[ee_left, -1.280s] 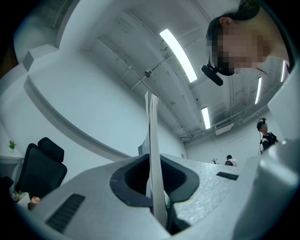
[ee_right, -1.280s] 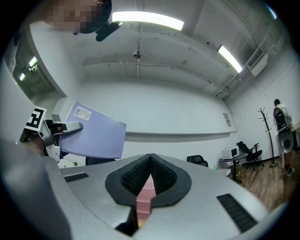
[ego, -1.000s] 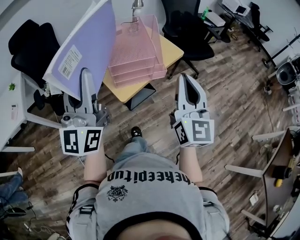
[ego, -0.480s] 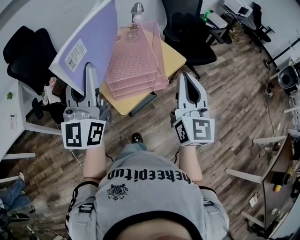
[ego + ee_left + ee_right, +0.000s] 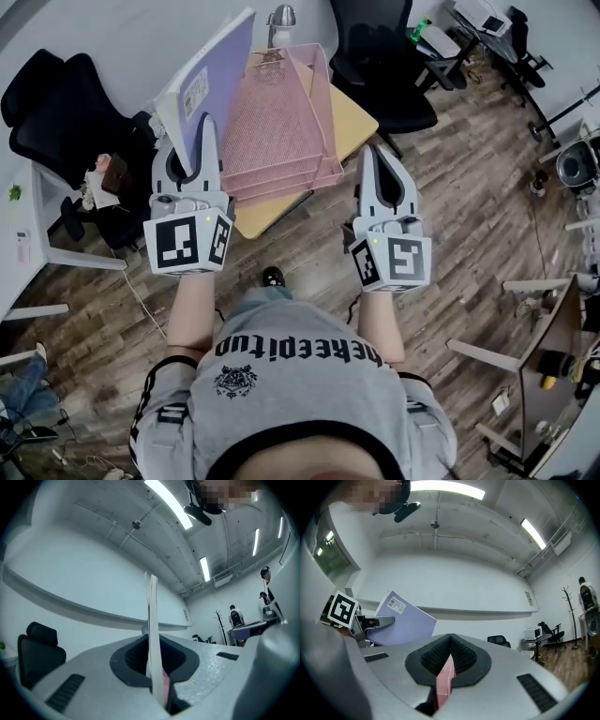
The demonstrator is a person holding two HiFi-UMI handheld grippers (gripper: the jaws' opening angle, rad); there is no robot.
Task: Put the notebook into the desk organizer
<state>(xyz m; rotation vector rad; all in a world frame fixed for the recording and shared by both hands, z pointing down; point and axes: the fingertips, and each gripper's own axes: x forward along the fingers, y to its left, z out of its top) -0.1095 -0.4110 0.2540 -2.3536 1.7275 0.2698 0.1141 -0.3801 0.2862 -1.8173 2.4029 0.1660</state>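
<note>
My left gripper point(image 5: 192, 155) is shut on the lower edge of a purple notebook point(image 5: 216, 89) and holds it upright, close to the left wall of the pink mesh desk organizer point(image 5: 281, 122). In the left gripper view the notebook point(image 5: 151, 620) stands edge-on, clamped between the pads and rising past them. My right gripper point(image 5: 375, 159) hovers to the right of the organizer with its jaws together and nothing in them. In the right gripper view a strip of the pink mesh point(image 5: 445, 677) shows through the slit under the pads, and the notebook point(image 5: 405, 623) is at the left.
The organizer stands on a small yellow table point(image 5: 352, 108) with a desk lamp point(image 5: 278, 17) behind it. A black office chair point(image 5: 384, 56) is beyond the table and another black chair point(image 5: 56, 103) is at the left, by a white desk point(image 5: 28, 234). The floor is wooden.
My left gripper has carried the notebook to the right, up against the organizer, and turned it more upright and edge-on. The right gripper has hardly moved.
</note>
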